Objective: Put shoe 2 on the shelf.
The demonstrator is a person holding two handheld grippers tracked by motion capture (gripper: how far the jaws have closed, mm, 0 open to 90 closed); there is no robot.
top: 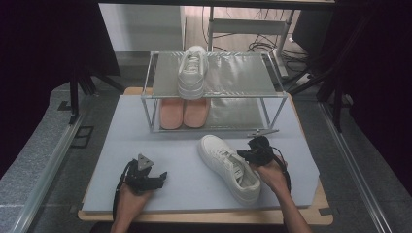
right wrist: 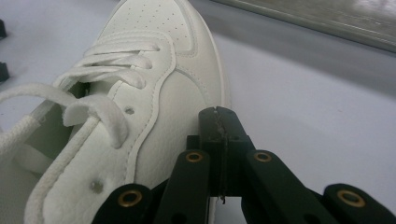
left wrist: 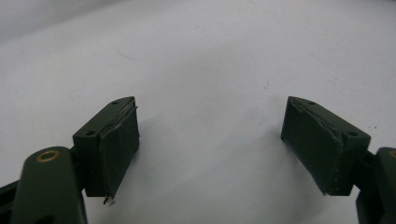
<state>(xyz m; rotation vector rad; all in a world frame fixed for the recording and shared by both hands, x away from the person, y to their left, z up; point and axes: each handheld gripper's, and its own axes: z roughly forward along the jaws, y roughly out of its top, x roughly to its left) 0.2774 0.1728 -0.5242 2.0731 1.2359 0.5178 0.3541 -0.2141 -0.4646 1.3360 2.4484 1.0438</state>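
Note:
A white sneaker (top: pixel 228 165) lies on the grey mat, toe pointing up-left toward the rack. My right gripper (top: pixel 243 154) sits against the shoe's right side near the laces. In the right gripper view its jaws are pressed together with nothing between them, the right gripper (right wrist: pixel 219 114) tip touching the white sneaker (right wrist: pixel 140 107) at its side wall. My left gripper (top: pixel 160 175) rests on the mat at the lower left, well apart from the shoe. Seen in the left gripper view, the left gripper (left wrist: pixel 210 135) stands wide open over bare mat.
A metal two-shelf rack (top: pixel 214 92) stands at the back of the mat. Another white sneaker (top: pixel 192 73) sits on its top shelf, and a pair of pink shoes (top: pixel 183 112) on the lower one. The table's wooden edge (top: pixel 204 217) runs along the front.

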